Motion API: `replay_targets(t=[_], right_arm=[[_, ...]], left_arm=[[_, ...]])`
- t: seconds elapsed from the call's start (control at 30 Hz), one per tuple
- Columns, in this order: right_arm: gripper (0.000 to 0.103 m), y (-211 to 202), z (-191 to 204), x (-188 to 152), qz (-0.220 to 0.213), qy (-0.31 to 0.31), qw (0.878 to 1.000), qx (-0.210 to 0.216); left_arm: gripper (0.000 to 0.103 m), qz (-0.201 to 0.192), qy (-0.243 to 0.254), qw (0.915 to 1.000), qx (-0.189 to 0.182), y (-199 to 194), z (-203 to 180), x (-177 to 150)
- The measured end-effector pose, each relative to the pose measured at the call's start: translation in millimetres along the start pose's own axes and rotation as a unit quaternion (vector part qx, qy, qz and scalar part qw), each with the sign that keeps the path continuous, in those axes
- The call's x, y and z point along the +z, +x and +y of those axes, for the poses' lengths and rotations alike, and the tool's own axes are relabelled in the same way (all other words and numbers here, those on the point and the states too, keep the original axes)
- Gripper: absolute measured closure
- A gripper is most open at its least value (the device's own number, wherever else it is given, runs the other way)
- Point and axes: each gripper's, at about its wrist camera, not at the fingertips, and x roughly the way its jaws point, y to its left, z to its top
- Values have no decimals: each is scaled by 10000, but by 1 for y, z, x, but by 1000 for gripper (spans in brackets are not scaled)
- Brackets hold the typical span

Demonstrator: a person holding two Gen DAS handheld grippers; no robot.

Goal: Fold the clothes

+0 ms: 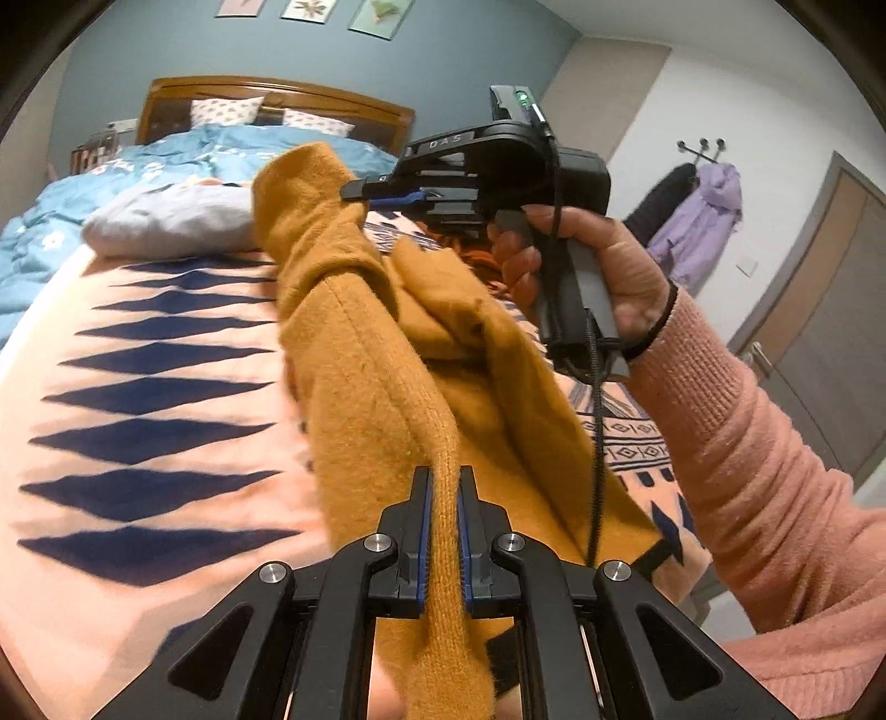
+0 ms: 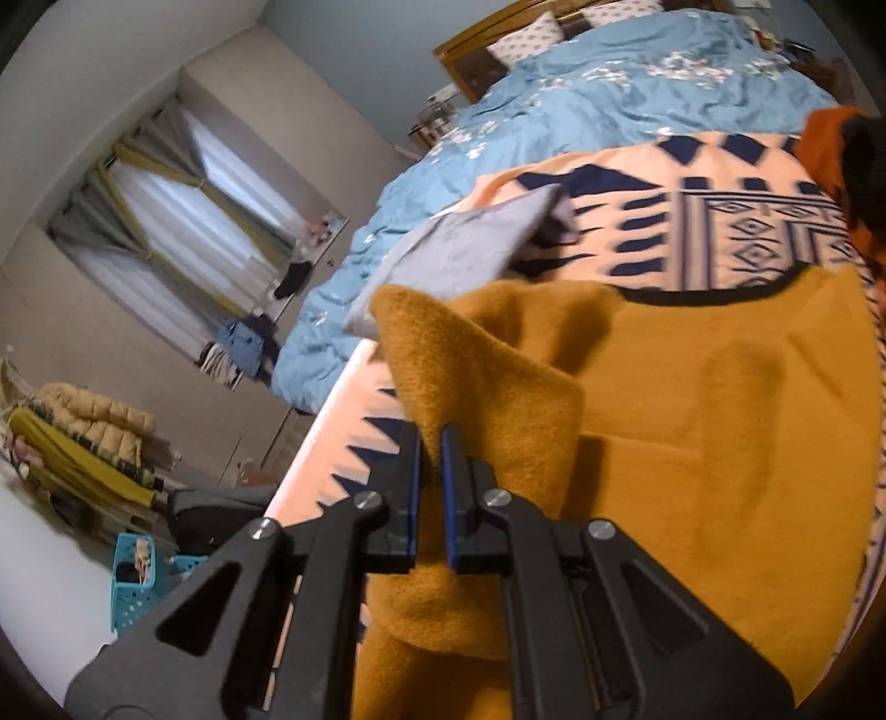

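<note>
Mustard sweater [image 1: 382, 387]: lifted over patterned blanket [image 1: 155, 387] on bed, clamped by left tool [image 1: 444, 482] and right tool [image 2: 431, 437]. Teal basket [image 2: 133, 581] on floor: contents unclear.

1. Blue-grey wall [image 1: 443, 61] with three framed prints [image 1: 313, 11] above a wooden headboard [image 1: 277, 97].
2. Curtained window [image 2: 183, 221], daylight behind.
3. Bed [image 1: 166, 387]; door [image 1: 830, 310]; coat hooks [image 1: 702, 147].
</note>
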Motion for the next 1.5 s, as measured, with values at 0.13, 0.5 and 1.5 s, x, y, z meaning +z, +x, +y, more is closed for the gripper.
replay_targets(t=[0.13, 0.5, 1.5], right_arm=[[95, -14, -24, -2, -90, 226, 9997, 4], [95, -19, -71, -6, -95, 575, 9982, -117], [75, -43, -11, -57, 18, -1505, 9853, -809]], left_arm=[[97, 125, 70, 9998, -111, 13, -10, 1], [96, 574, 67, 9981, -208, 50, -22, -4], [78, 994, 63, 9950, -107, 70, -25, -26]])
